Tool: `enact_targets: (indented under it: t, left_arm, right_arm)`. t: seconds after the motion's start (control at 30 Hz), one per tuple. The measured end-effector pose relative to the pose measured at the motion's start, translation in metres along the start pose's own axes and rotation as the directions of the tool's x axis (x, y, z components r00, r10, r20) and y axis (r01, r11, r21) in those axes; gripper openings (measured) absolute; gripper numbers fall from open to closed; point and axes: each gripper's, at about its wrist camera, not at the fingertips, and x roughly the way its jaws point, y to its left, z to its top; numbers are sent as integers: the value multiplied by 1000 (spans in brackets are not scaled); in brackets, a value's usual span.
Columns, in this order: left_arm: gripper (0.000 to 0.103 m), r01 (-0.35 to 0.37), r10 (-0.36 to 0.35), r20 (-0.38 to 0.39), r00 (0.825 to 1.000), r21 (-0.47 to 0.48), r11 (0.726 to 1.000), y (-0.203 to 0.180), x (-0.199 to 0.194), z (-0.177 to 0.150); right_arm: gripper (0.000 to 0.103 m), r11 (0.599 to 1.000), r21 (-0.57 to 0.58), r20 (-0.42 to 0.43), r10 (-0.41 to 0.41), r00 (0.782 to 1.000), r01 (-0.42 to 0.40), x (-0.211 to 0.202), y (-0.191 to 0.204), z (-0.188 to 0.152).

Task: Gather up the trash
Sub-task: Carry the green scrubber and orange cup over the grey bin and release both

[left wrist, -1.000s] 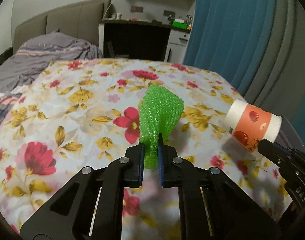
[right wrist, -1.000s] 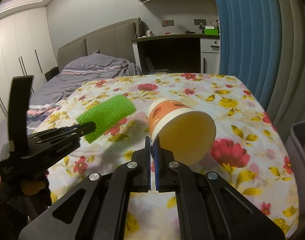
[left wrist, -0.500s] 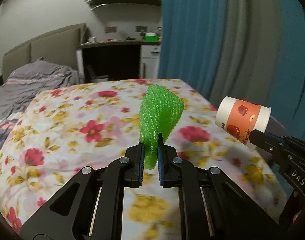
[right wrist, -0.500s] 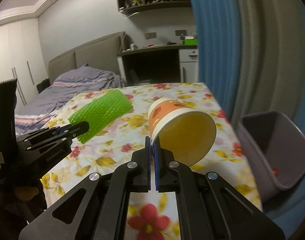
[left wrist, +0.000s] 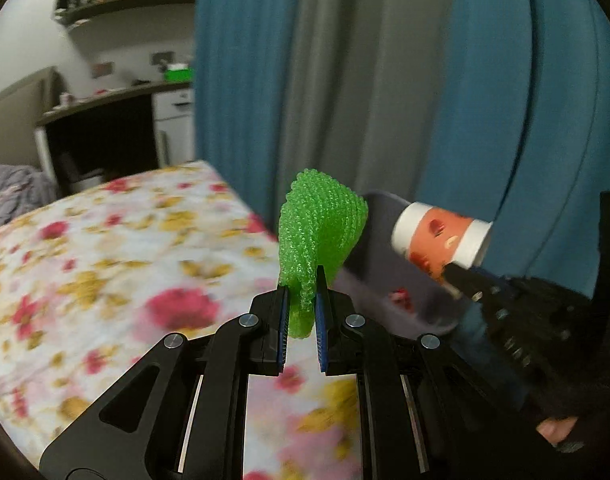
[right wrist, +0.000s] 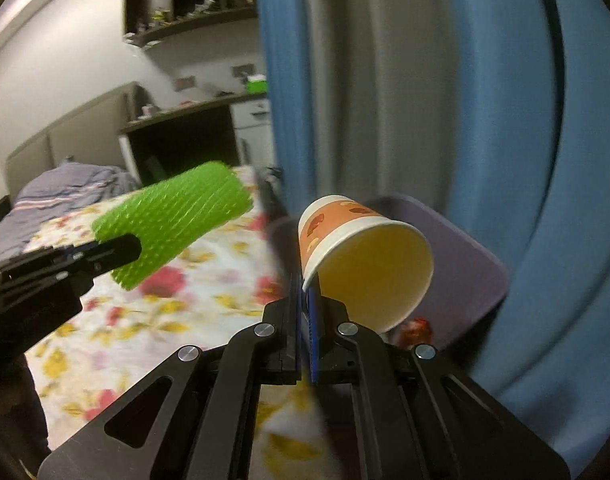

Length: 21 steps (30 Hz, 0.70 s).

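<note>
My left gripper (left wrist: 301, 304) is shut on a green foam net sleeve (left wrist: 319, 232), held above the bed's right edge; the sleeve also shows in the right wrist view (right wrist: 177, 224). My right gripper (right wrist: 305, 300) is shut on the rim of an orange and white paper cup (right wrist: 357, 256), tilted with its mouth toward the camera. In the left wrist view the cup (left wrist: 441, 240) hangs over a grey-purple trash bin (left wrist: 385, 300). The bin (right wrist: 465, 264) stands beside the bed, behind the cup, with a red scrap (right wrist: 415, 330) inside.
A bed with a flowered sheet (left wrist: 105, 280) fills the left and foreground. Blue and grey curtains (left wrist: 385, 80) hang behind the bin. A dark desk and shelves (right wrist: 193, 132) stand at the far wall, by a grey headboard (right wrist: 65, 140).
Both grippers have swung right from over the bed toward the curtains, carrying the sleeve and the cup. The bin has come nearer and now sits just behind both items.
</note>
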Motion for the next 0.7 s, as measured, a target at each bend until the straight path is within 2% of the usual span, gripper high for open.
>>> enact_targets:
  t: [0.2, 0.3, 0.5, 0.6, 0.63, 0.7]
  left_arm:
    - [11, 82, -81, -81, 993, 8, 997, -31, 68, 15]
    - [11, 120, -121, -115, 986, -17, 993, -37, 92, 17]
    - [12, 197, -209, -157, 965, -92, 976, -34, 124, 18]
    - [17, 230, -247, -156, 956, -122, 966, -31, 129, 19]
    - [18, 236, -252, -153, 955, -119, 964, -31, 129, 18]
    - [32, 232, -247, -146, 958, -112, 966, -32, 130, 18]
  right_arm:
    - [4, 999, 37, -51, -24, 998, 26, 33, -24, -8]
    - [4, 999, 47, -60, -24, 998, 26, 38, -34, -10]
    - [5, 997, 71, -75, -18, 997, 23, 47, -46, -13]
    - [7, 997, 76, -78, -20, 997, 26, 49, -48, -14]
    - [12, 996, 81, -76, -21, 997, 27, 48, -52, -15]
    - [34, 995, 93, -70, -22, 997, 28, 48, -55, -14]
